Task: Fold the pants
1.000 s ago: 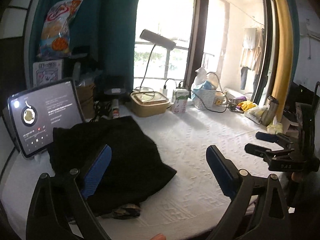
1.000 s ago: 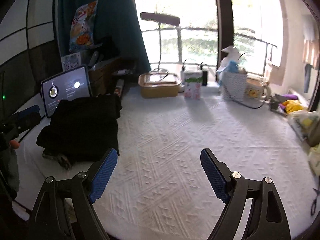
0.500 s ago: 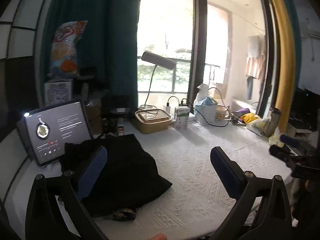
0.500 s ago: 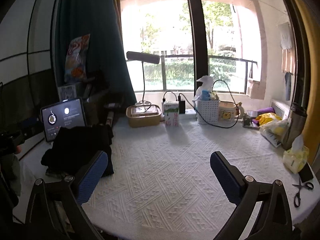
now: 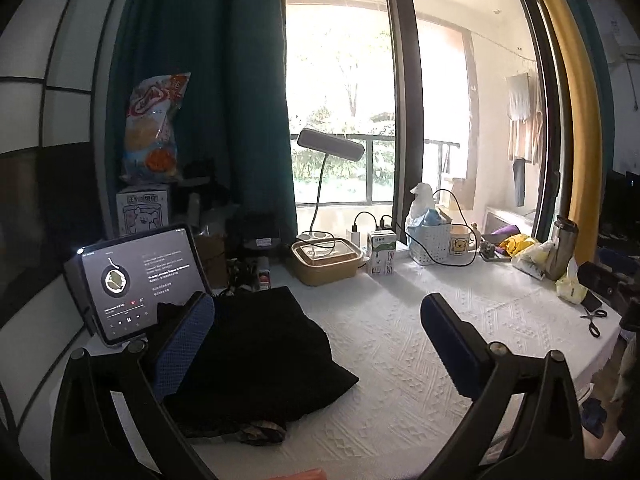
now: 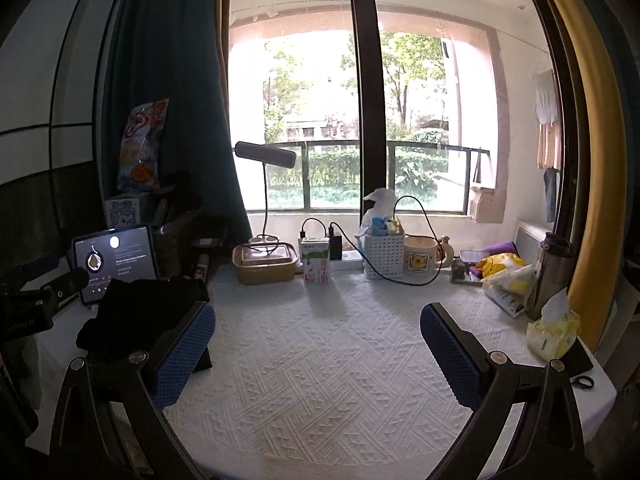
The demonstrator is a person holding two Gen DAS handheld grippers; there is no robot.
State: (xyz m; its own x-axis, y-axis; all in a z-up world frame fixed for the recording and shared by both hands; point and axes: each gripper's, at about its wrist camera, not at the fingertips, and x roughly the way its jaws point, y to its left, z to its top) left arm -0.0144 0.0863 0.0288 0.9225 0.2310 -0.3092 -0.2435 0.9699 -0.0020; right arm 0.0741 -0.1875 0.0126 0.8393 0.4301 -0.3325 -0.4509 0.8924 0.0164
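Black pants lie folded in a thick stack on the left of the white textured tablecloth; a patterned bit of fabric peeks out under the near edge. In the right wrist view the same pants sit at far left. My left gripper hangs open above the table's near side, its left pad in front of the pants, nothing between the jaws. My right gripper is open too, over bare cloth to the right of the pants. The left gripper's body shows at the left edge of the right wrist view.
A lit tablet stands behind the pants. Along the window edge are a lunch box, desk lamp, milk carton, white basket with cables and a mug. A steel bottle, tissue pack and scissors sit at the right.
Both grippers rose and pulled back from the table, tilting up so more window shows. The jaws of both widened slightly. The pants stayed in place.
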